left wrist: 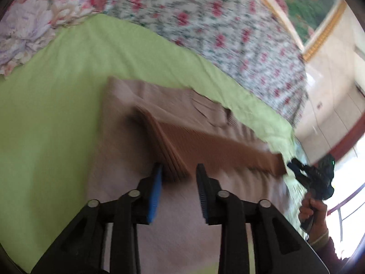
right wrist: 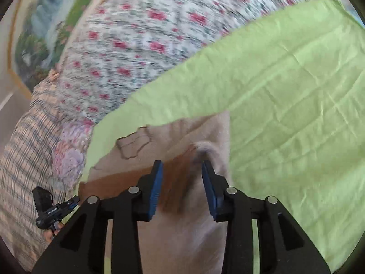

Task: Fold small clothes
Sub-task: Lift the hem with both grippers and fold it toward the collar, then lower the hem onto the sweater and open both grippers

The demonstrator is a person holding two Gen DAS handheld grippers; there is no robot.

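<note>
While both fingers gape, garment's brown band lies between them — ungripped.

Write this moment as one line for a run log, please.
stage: mid-fold | left gripper: open around brown waistband | right gripper: open around waistband | pink garment on green sheet

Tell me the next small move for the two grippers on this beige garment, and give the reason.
Probably carry the brown ribbed band forward together and lay it over the beige garment. The left gripper and right gripper each have an end of the band between their fingers, lifted off the green sheet; how firmly they grip is blurred.
</note>
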